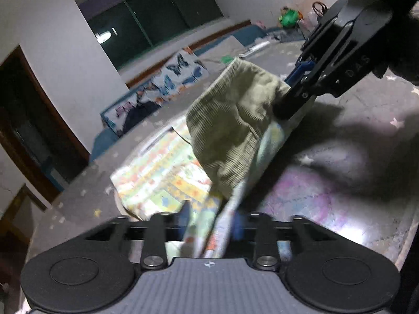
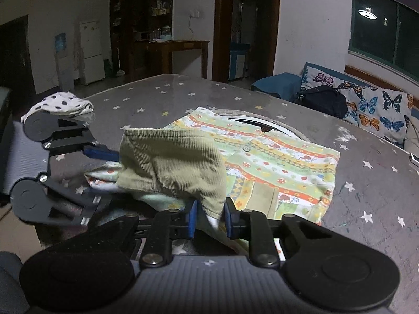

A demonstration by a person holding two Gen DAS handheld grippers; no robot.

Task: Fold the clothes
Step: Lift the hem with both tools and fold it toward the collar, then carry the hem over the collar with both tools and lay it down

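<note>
Blurring smears the left wrist view, so the fingertips of the left claw [image 1: 212, 225] are hard to make out; its blue pads sit close together with the patterned edge of the garment [image 1: 227, 141] running between them, so it appears to be pinching the cloth. The right claw [image 2: 209, 221] is clearer in its own view: its blue fingers [image 2: 191, 219] press on a white-and-olive corner of the same garment. From the left wrist view the right claw [image 1: 281, 110] enters at the upper right, its tips buried in olive corduroy. From the right wrist view the left claw [image 2: 115, 157] reaches in from the left, one blue finger disappearing behind the corduroy flap, so its grip cannot be judged there.

The garment [image 2: 251, 157] is olive corduroy outside with a bright striped print lining; its lifted part hangs between the two claws while the rest lies spread on the table [image 2: 366, 191], which wears a grey cover dotted with stars. A polka-dot cloth [image 2: 62, 104] lies near the table's far left edge. Beyond the table stand a butterfly-print cushion [image 2: 379, 110] with a dark bag [image 2: 324, 99] beside it, a dark window [image 2: 385, 26], a wooden desk [image 2: 178, 49] and a white fridge [image 2: 90, 49].

Letters reading "DAS" [image 1: 357, 66] show on the right claw's body.
</note>
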